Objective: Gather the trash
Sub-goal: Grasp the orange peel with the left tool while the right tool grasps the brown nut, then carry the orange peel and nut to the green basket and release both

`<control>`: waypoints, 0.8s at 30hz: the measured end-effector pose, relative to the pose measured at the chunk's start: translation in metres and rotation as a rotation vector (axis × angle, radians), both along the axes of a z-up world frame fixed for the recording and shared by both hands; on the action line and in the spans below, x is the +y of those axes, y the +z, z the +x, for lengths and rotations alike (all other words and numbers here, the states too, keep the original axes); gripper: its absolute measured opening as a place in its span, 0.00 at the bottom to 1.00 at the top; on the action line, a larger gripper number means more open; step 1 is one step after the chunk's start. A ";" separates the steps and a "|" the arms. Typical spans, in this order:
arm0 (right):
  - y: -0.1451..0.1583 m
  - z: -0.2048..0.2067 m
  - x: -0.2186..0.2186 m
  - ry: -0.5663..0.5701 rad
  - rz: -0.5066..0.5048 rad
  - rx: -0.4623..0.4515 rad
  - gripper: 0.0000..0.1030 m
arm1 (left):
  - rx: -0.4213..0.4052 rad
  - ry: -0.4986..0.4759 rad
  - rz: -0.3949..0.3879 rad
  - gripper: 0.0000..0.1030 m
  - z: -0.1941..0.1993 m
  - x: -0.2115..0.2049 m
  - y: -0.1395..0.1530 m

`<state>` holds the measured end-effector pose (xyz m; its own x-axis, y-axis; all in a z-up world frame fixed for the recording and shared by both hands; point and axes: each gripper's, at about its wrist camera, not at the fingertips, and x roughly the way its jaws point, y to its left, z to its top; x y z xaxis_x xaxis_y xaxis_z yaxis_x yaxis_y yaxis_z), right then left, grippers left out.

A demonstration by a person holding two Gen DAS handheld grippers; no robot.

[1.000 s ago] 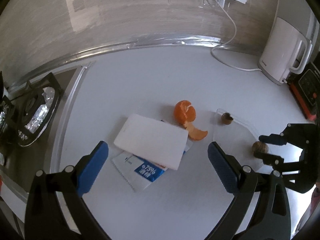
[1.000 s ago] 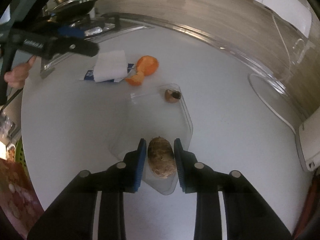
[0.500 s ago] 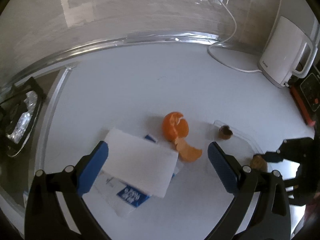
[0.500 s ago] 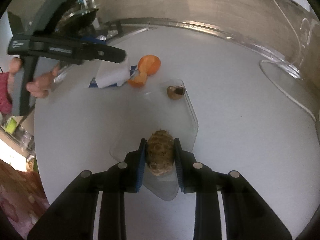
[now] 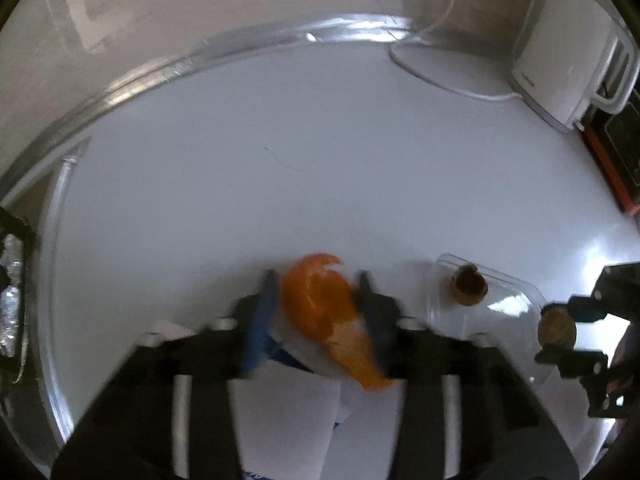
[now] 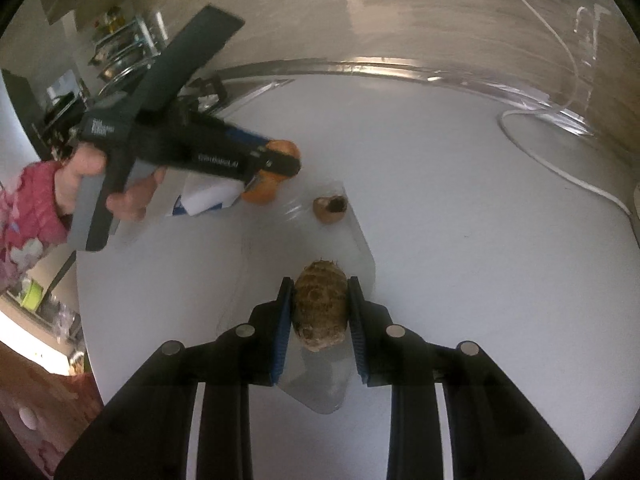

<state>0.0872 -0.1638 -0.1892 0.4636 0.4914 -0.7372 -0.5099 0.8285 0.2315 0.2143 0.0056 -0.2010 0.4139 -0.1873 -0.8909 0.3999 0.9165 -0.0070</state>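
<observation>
While the left gripper (image 5: 316, 296) has just been closing, its fingers now flanking the orange peel (image 5: 320, 312) on the tabletop (image 5: 280, 152), the squeeze should stay gentle. The right gripper (image 6: 320, 300) holds a brown nut (image 6: 320, 304) over the clear tray (image 6: 360, 240). Open room lies ahead; the kettle (image 5: 560, 52) is well apart.

place: home kitchen | signs: white worktop (image 5: 320, 168), kettle (image 5: 560, 52), hob (image 5: 12, 304)

peel (image 5: 320, 304) on napkin (image 5: 288, 412) | shell (image 5: 469, 289) right (in tray (image 5: 516, 292))
</observation>
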 end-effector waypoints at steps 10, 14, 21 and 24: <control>0.010 -0.013 -0.006 -0.080 0.034 0.004 0.26 | -0.078 0.000 -0.085 0.19 -0.018 0.007 0.030; 0.028 -0.031 0.002 -0.101 0.047 -0.015 0.26 | -0.110 0.016 -0.145 0.19 -0.051 0.026 0.059; 0.058 -0.089 0.050 -0.094 0.086 -0.040 0.26 | -0.125 0.043 -0.160 0.20 -0.141 0.074 0.087; 0.060 -0.118 0.077 -0.096 0.099 -0.025 0.26 | -0.118 0.045 -0.121 0.20 -0.182 0.097 0.085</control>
